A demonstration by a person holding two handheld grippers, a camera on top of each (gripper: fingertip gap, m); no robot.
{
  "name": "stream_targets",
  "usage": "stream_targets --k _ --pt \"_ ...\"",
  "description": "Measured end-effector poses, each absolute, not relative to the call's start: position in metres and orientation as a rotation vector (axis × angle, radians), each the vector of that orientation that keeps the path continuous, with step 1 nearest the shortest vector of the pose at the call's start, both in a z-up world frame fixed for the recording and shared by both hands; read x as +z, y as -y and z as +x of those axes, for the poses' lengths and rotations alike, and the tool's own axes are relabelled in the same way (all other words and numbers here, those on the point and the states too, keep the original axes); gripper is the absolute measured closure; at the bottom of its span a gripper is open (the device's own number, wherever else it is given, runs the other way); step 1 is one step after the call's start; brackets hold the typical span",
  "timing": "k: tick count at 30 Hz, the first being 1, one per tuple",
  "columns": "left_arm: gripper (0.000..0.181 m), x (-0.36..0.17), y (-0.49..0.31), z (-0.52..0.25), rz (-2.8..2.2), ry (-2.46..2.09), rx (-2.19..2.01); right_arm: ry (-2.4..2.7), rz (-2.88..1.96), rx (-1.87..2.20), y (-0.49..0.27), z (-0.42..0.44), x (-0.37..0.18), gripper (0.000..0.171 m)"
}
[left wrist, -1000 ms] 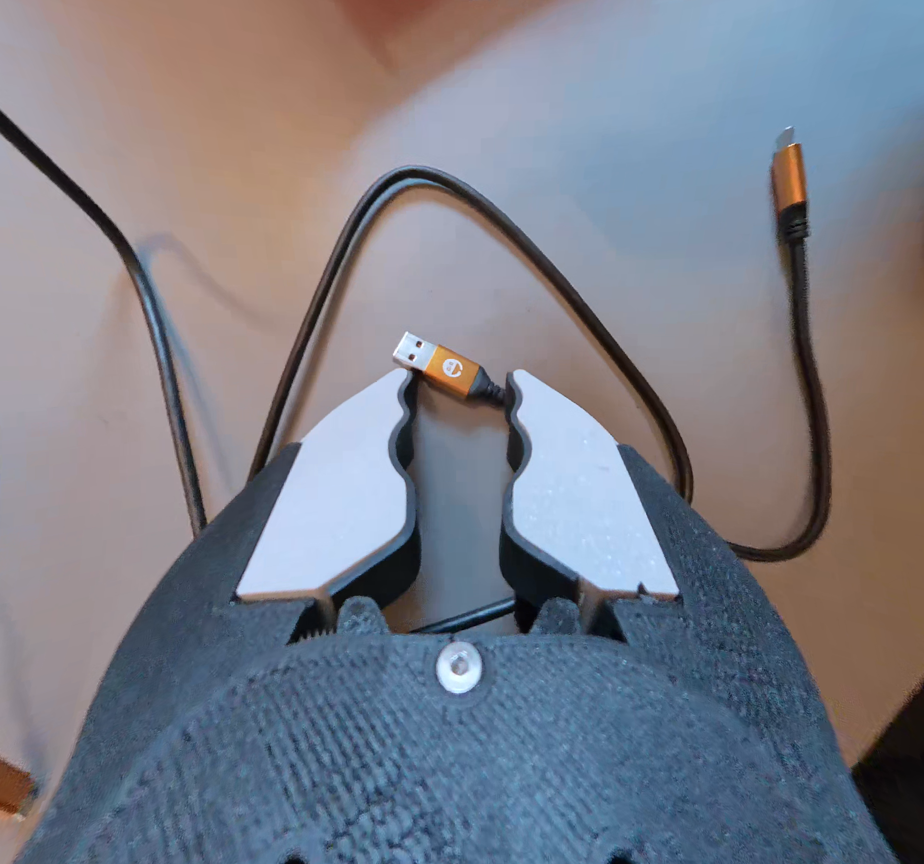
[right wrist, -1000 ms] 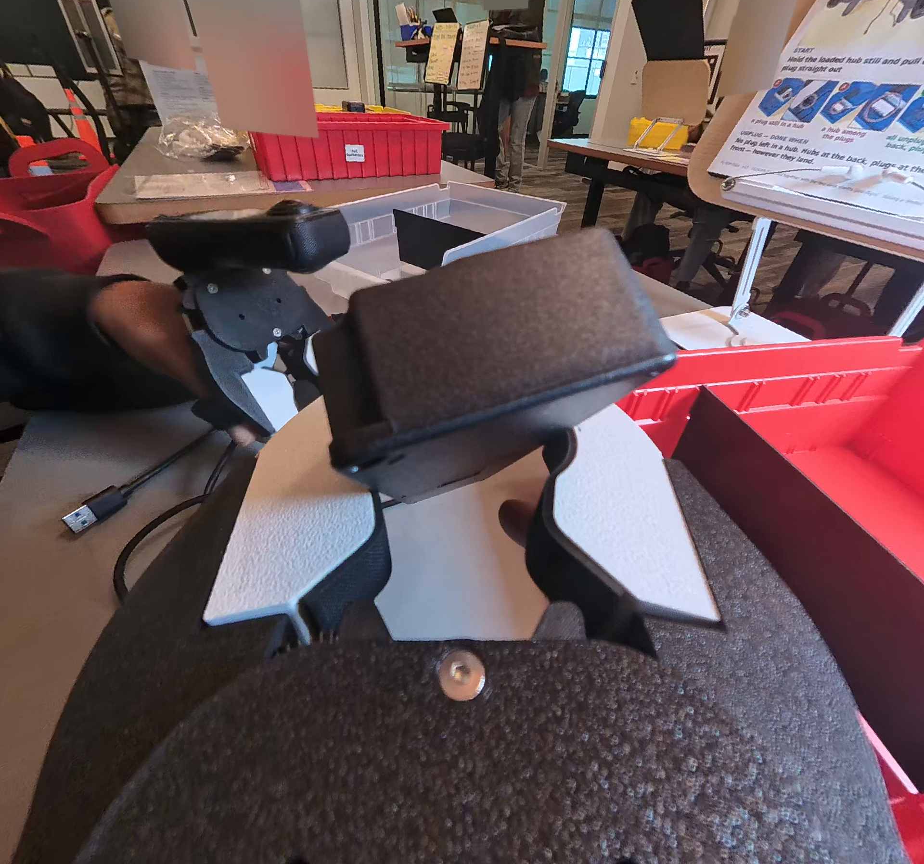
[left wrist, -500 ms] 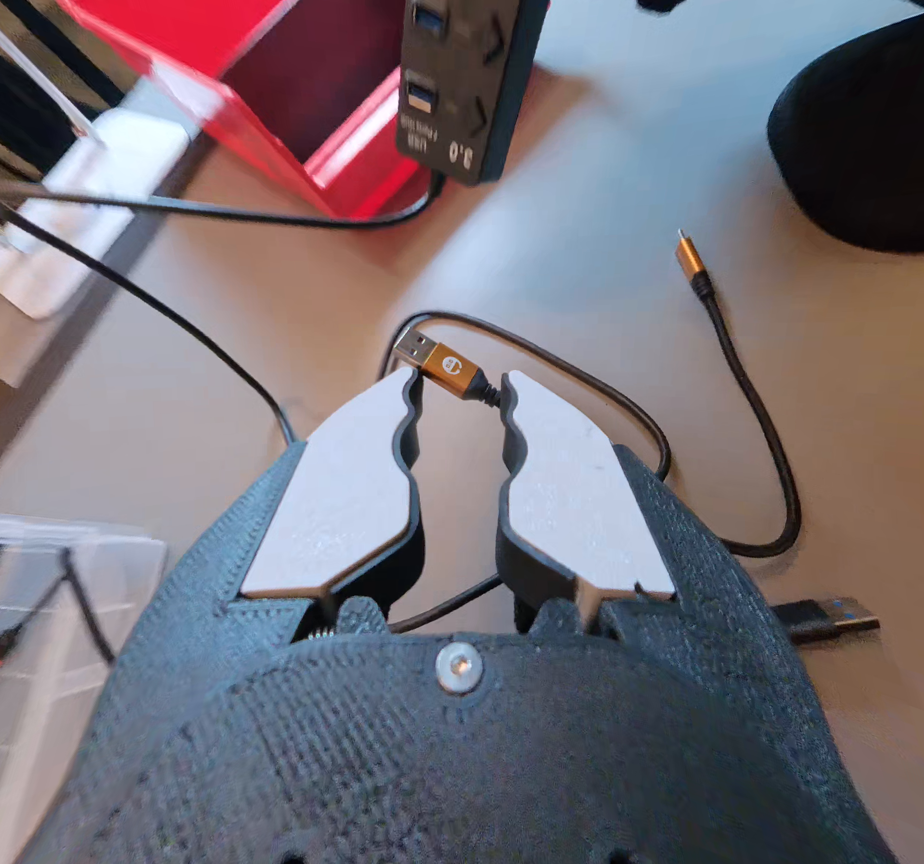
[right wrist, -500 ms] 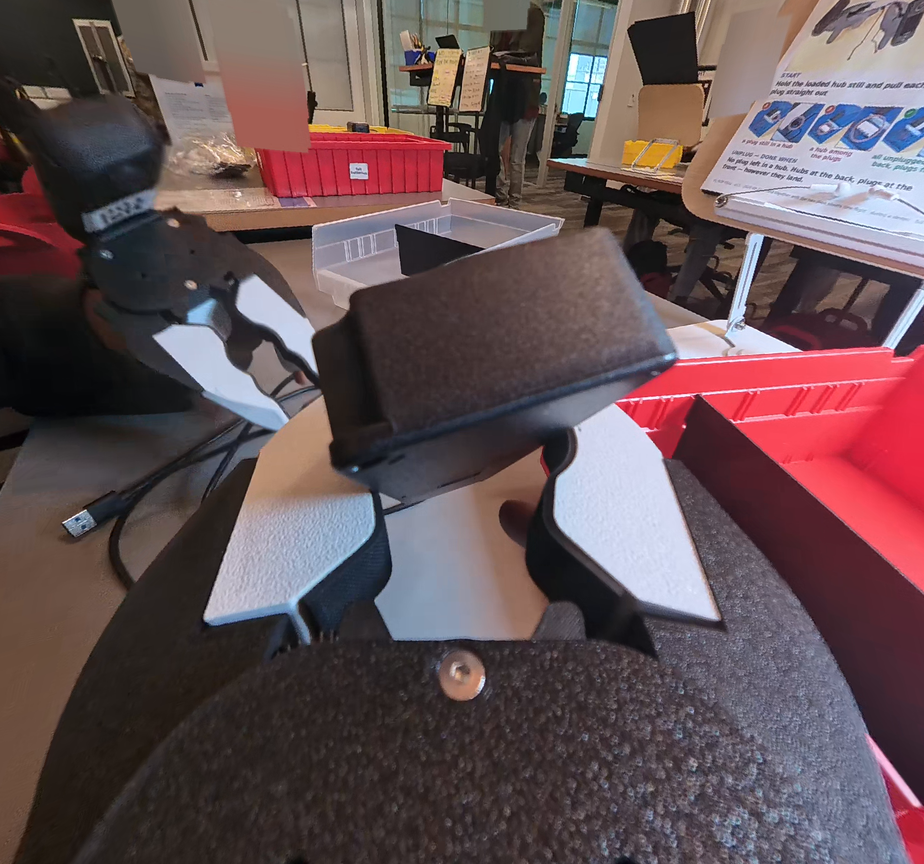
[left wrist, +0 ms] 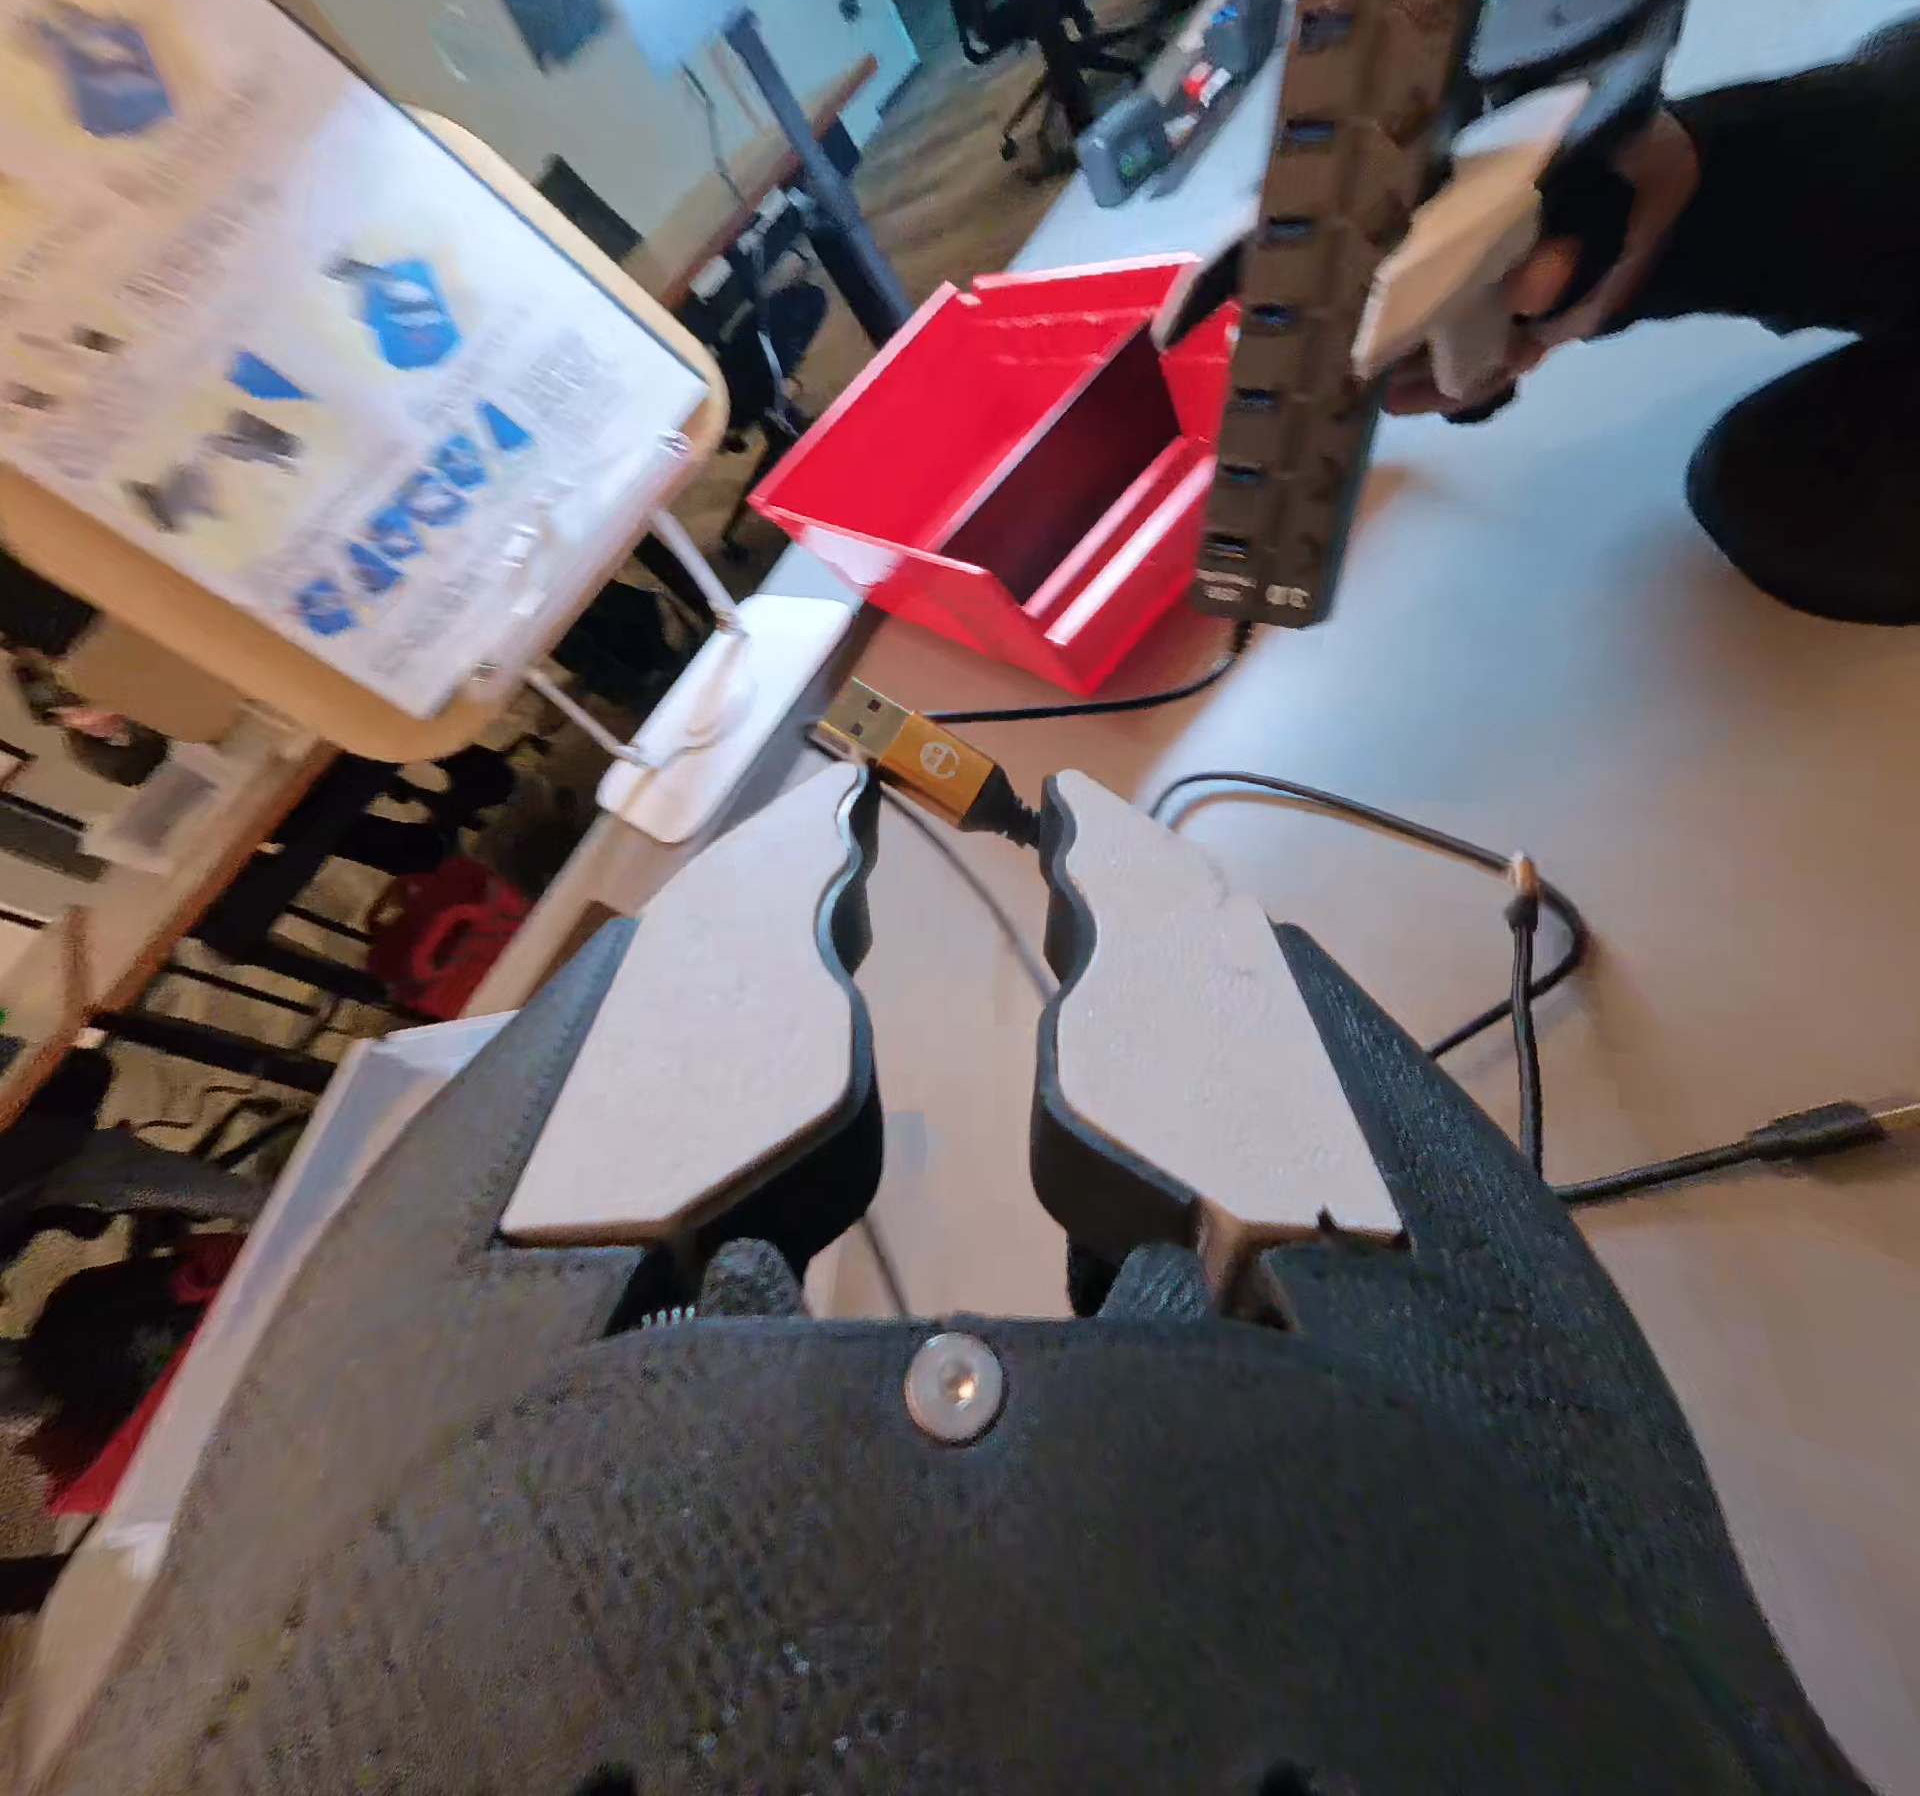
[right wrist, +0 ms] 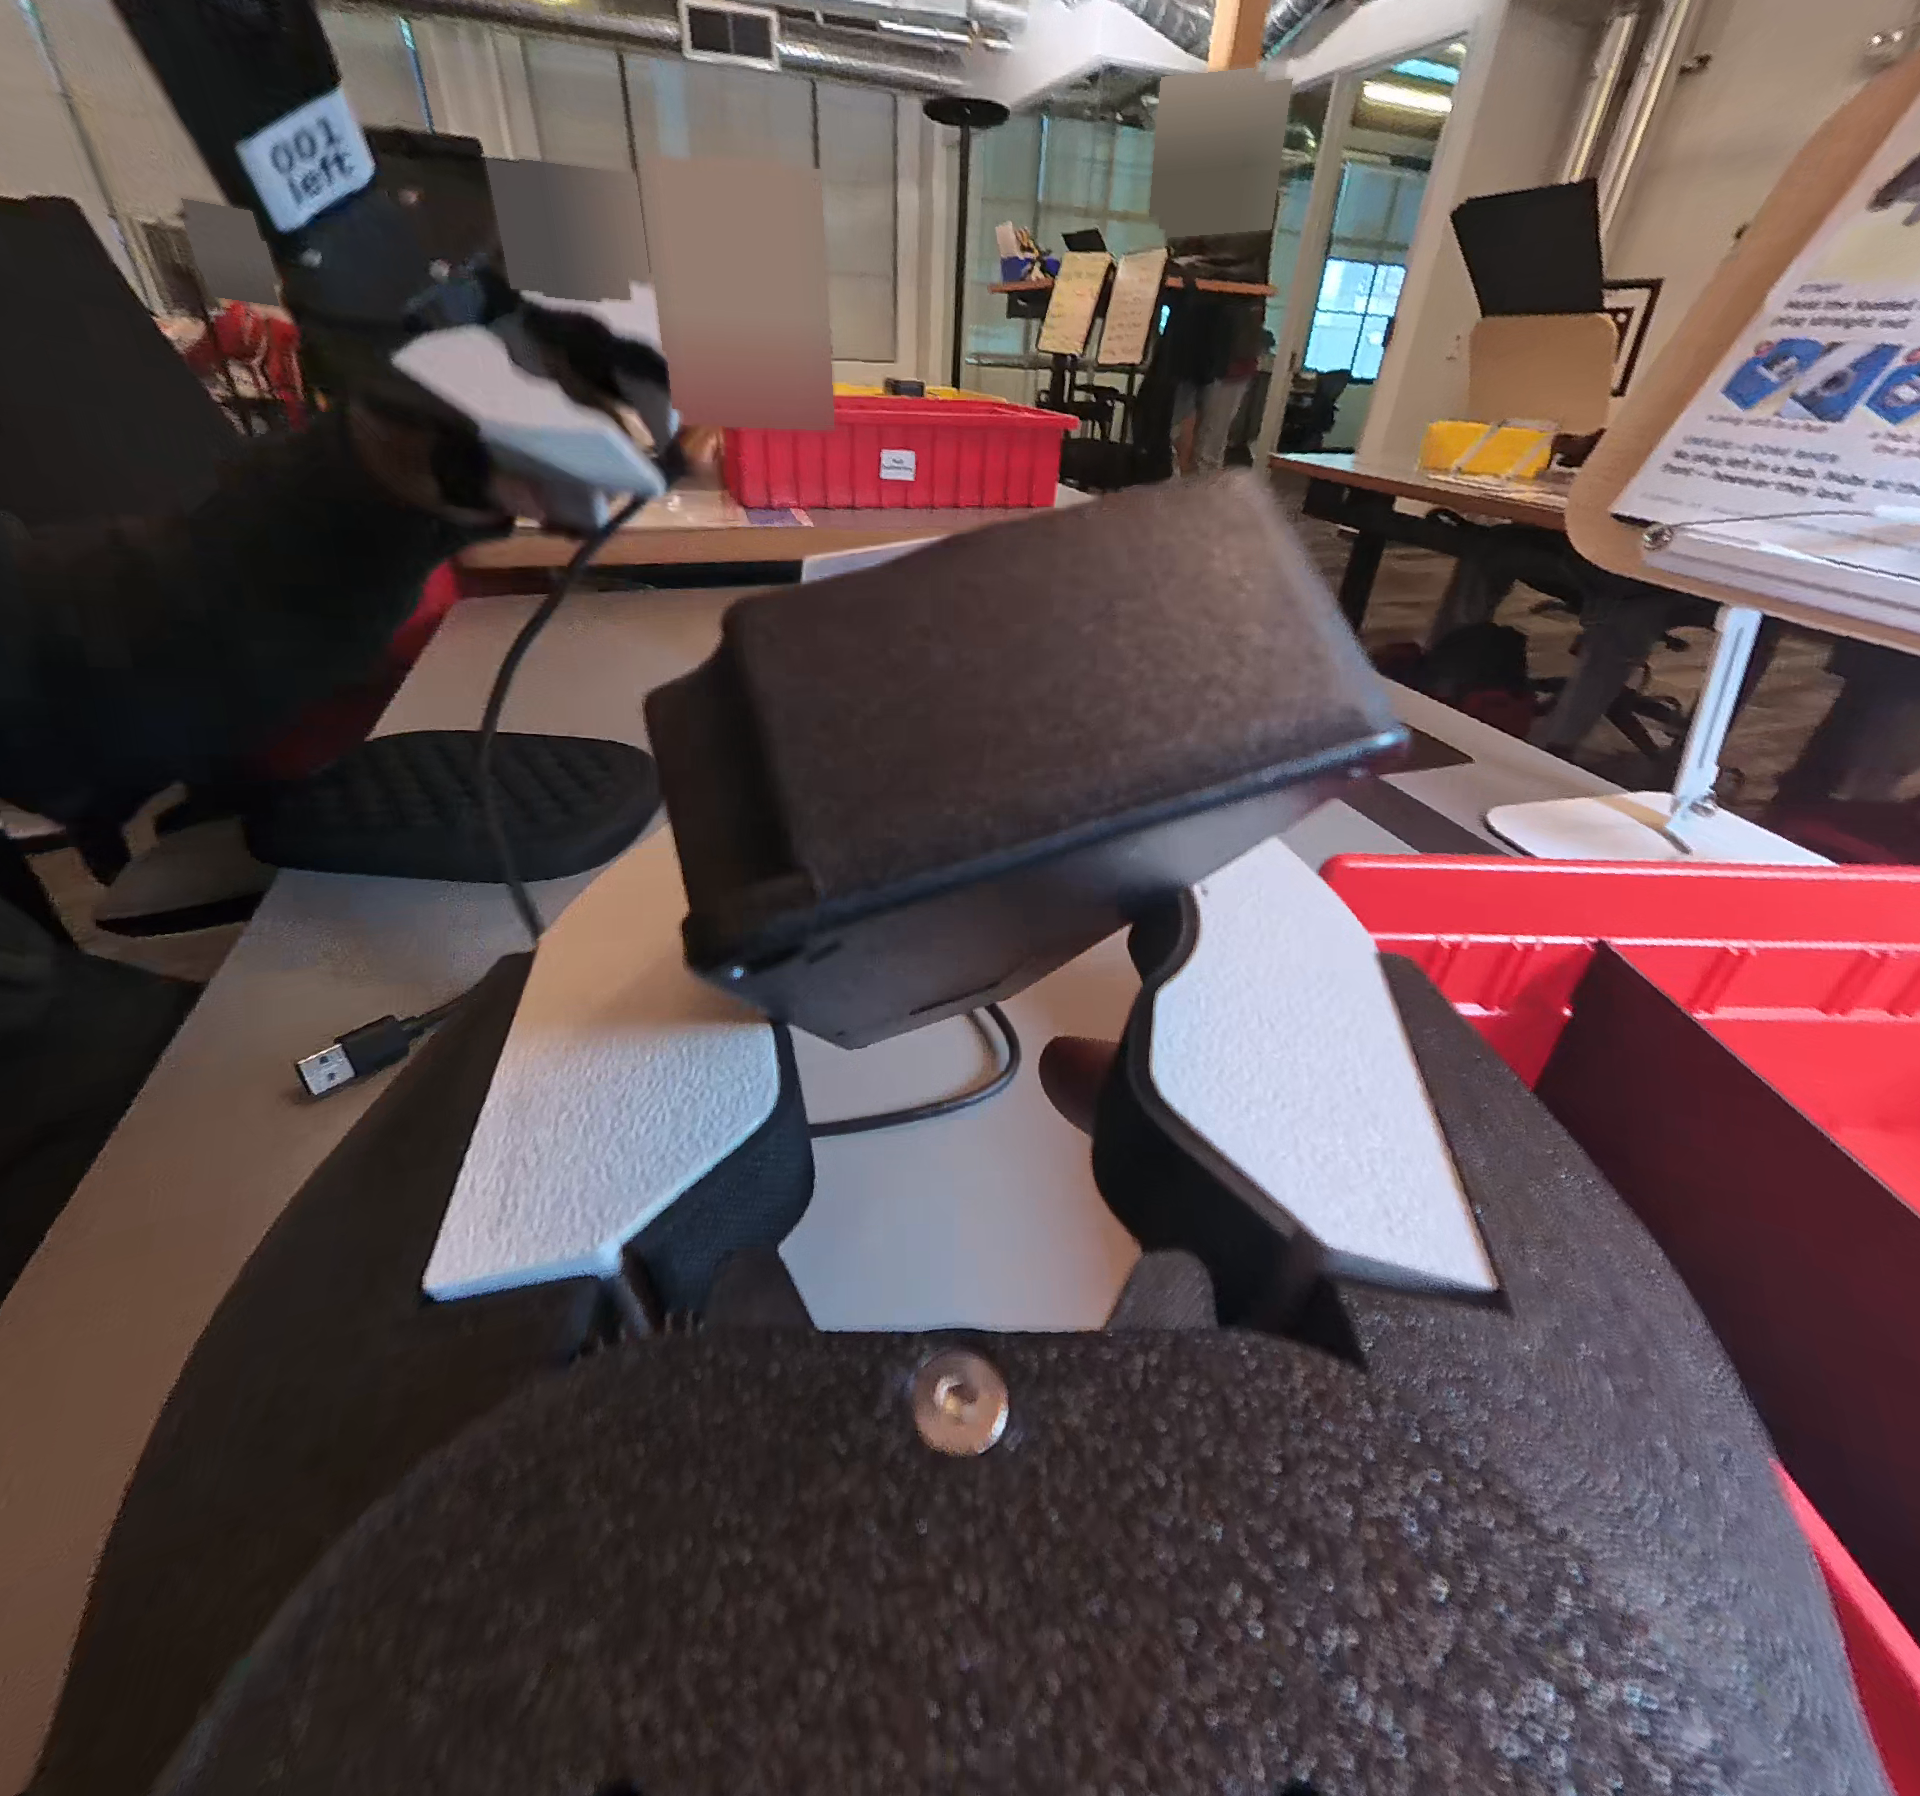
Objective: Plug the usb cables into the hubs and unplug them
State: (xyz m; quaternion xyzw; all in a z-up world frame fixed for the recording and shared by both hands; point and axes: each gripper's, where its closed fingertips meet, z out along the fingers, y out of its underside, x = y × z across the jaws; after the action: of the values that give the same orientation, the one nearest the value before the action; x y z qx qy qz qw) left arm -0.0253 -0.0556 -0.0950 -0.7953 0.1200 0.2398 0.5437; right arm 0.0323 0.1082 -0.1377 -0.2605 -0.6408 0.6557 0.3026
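My left gripper is shut on the cable end of an orange USB-A plug, held above the table with the metal tip pointing up-left. My right gripper is shut on a long black multi-port hub, held in the air. In the left wrist view the hub hangs at the upper right with its row of ports facing me, well apart from the plug. In the right wrist view the left gripper shows at the upper left, its cable trailing down to the table.
A red bin stands behind the hub and also shows in the right wrist view. An instruction board on a white stand is at the left. Loose cables lie on the table: an orange-tipped end, a black plug. My hands' fingertips stand some 20 centimetres from each other.
My left gripper has lifted off the table with the orange plug and tilted up to face the hub. The right gripper still holds the hub, a little higher.
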Motion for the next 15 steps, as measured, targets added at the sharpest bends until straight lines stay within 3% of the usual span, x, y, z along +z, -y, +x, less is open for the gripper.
stream_targets --k 7,15 --pt "0.151 -0.015 0.108 -0.05 -1.81 -0.294 0.693 1.723 -0.685 1.744 -0.103 0.032 -0.141 0.103" --pt "0.151 -0.092 0.094 -0.065 -1.959 -0.399 1.1 1.733 -0.717 1.715 -0.104 0.028 -0.146 0.103"
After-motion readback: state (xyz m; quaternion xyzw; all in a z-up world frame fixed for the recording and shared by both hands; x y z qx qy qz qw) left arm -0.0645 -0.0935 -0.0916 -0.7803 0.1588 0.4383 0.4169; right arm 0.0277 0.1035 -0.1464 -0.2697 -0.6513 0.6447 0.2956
